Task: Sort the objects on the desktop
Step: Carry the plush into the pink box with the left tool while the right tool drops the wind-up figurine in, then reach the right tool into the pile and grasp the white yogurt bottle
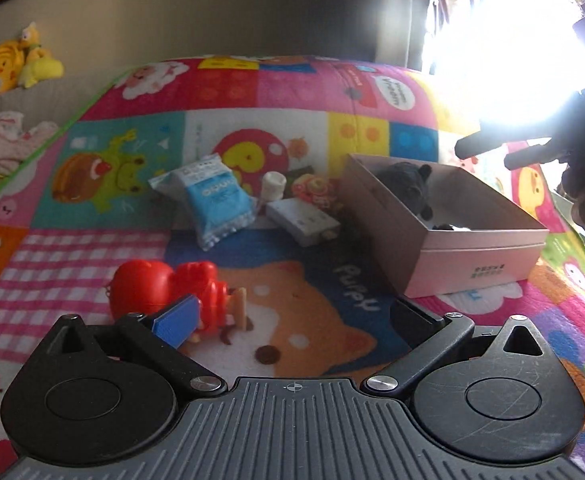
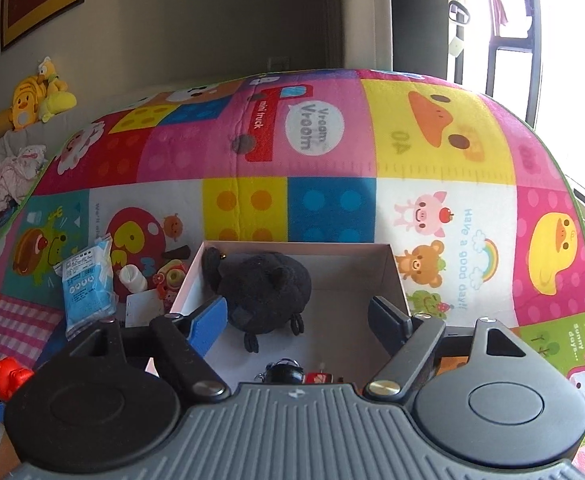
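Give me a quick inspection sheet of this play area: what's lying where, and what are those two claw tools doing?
Surface: colourful cartoon play mat.
Job's things: pink box holding a black plush toy; red toy, blue-white packet, small white bottle and grey carton lie on the mat, outside the box.
Clutter: small dark items at the box's near end, unclear.
Grippers: left gripper jaws open, beside the red toy; right gripper jaws open, over the box.
Cables: nothing seen.
Surroundings: yellow plush toys, framed pictures, bright window.

Left wrist view low over colourful cartoon play mat, facing open pink cardboard box from its side, right wrist view close above same box, looking down inside, both sharing mat and box
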`<state>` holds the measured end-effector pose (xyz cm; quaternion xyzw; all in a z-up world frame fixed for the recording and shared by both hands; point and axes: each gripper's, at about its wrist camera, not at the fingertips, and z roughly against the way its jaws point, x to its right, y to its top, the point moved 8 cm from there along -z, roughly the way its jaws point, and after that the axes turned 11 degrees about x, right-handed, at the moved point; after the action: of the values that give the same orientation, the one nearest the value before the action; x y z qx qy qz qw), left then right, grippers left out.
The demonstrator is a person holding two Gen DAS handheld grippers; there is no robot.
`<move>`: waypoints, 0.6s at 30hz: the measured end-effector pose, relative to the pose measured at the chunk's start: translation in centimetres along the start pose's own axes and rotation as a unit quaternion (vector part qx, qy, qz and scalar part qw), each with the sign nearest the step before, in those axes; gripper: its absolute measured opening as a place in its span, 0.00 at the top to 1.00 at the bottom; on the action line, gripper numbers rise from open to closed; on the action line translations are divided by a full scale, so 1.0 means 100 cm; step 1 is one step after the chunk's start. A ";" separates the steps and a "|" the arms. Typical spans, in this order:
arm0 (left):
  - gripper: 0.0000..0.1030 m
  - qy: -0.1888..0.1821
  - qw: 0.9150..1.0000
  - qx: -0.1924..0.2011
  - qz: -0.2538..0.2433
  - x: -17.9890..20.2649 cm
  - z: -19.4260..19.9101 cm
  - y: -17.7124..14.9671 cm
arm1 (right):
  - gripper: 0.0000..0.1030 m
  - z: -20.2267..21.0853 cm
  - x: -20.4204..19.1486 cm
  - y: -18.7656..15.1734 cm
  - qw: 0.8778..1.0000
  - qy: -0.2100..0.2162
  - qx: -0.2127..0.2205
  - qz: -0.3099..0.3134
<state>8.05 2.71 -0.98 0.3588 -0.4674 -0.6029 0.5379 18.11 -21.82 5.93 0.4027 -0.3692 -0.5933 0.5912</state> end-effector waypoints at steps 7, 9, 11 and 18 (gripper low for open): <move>0.00 0.086 0.996 0.007 -0.015 -0.037 -0.003 -0.001 | 0.25 -0.001 -0.075 -0.013 0.994 0.050 0.003 0.094; 0.00 0.105 0.994 -0.001 0.000 -0.053 -0.002 -0.004 | 0.36 -0.003 -0.105 -0.019 0.989 0.075 -0.001 0.126; 0.00 0.113 0.993 -0.008 0.019 -0.067 0.000 -0.006 | 0.45 -0.010 -0.131 -0.025 0.986 0.097 -0.016 0.134; 0.00 0.079 0.993 -0.019 0.083 -0.083 0.005 -0.014 | 0.45 -0.036 -0.194 -0.045 0.973 0.201 -0.082 0.076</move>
<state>8.52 10.93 -2.72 0.3549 -0.4401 -0.5347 0.6280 19.08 -2.22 1.16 0.4344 -0.2222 -0.4822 0.7276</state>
